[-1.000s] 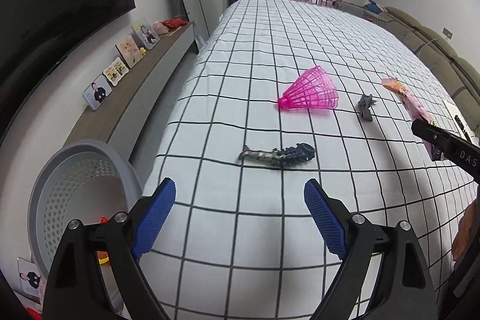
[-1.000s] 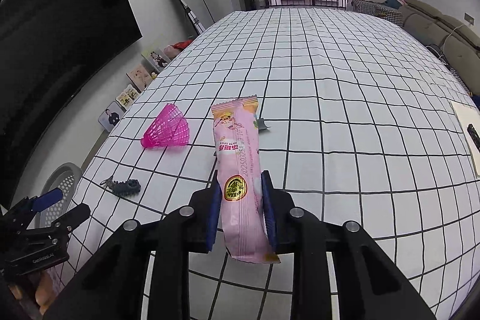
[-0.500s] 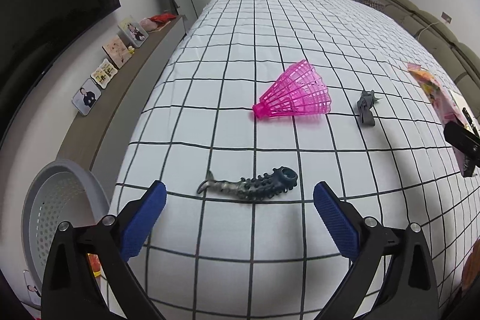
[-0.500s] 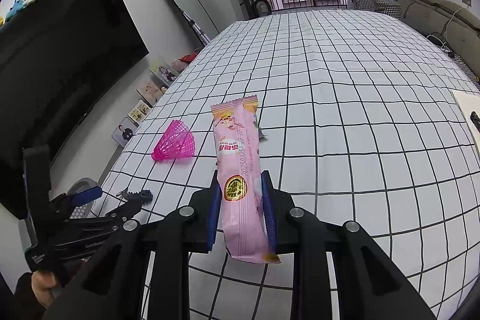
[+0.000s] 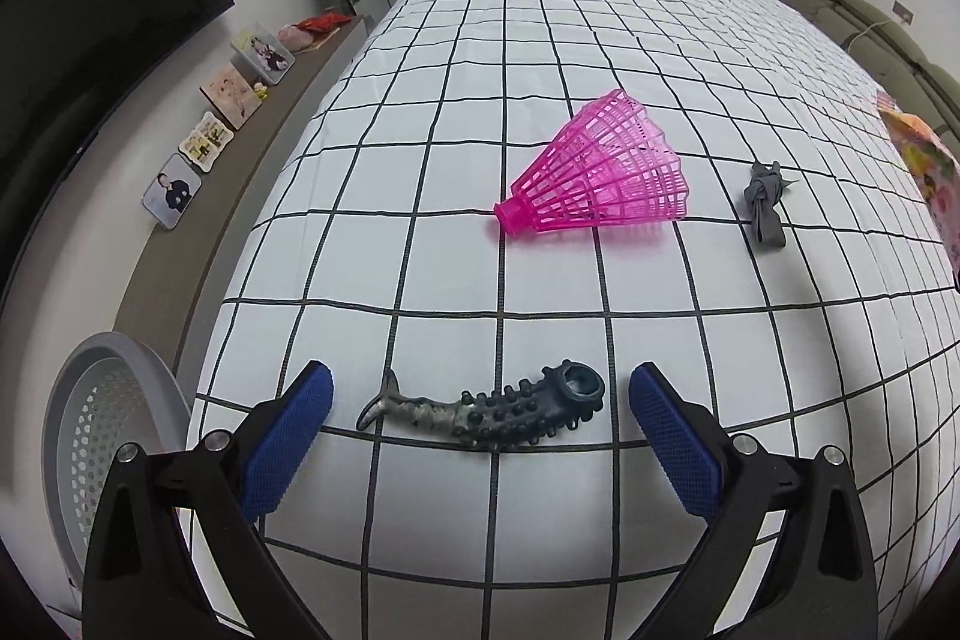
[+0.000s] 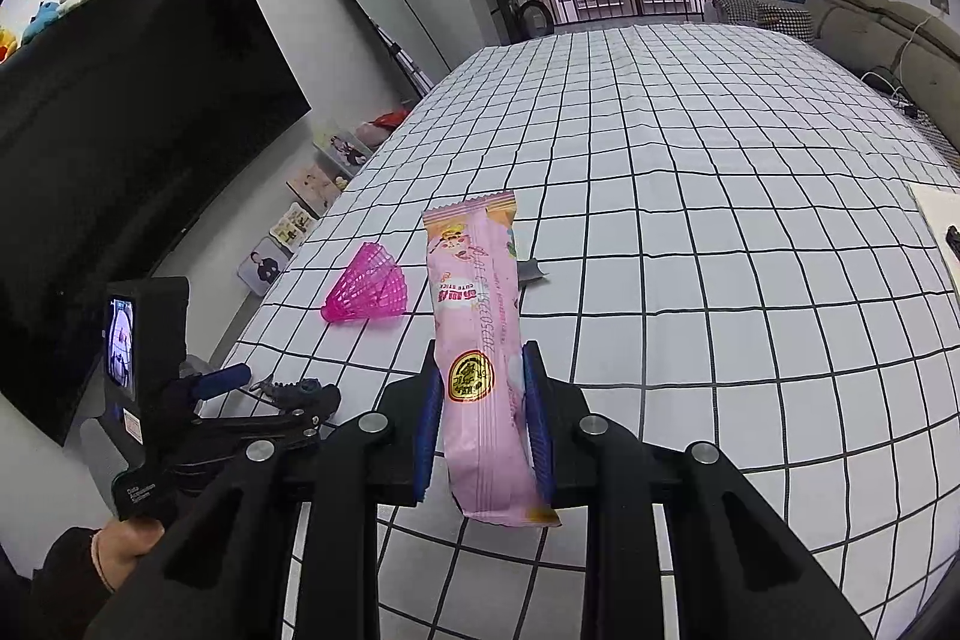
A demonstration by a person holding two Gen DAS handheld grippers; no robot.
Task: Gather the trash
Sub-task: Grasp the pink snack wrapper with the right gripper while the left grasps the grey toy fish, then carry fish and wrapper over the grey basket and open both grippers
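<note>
A dark, knobbly fish-shaped piece lies on the checked bed sheet, near the bed's left edge. My left gripper is open wide, its blue pads on either side of the piece and clear of it. Farther up the bed lie a pink plastic shuttlecock and a small grey knotted scrap. My right gripper is shut on a pink snack wrapper, held upright above the sheet. The right wrist view also shows the left gripper over the dark piece, and the shuttlecock.
A grey perforated basket stands on the floor left of the bed. A low shelf with photo tiles runs along the wall under a black screen. A sofa lies to the right, and a paper sheet on the bed's right side.
My left gripper has moved forward and down over the dark fish-shaped piece, which now sits between its wide-open pads. The right gripper keeps the wrapper and has tilted up slightly.
</note>
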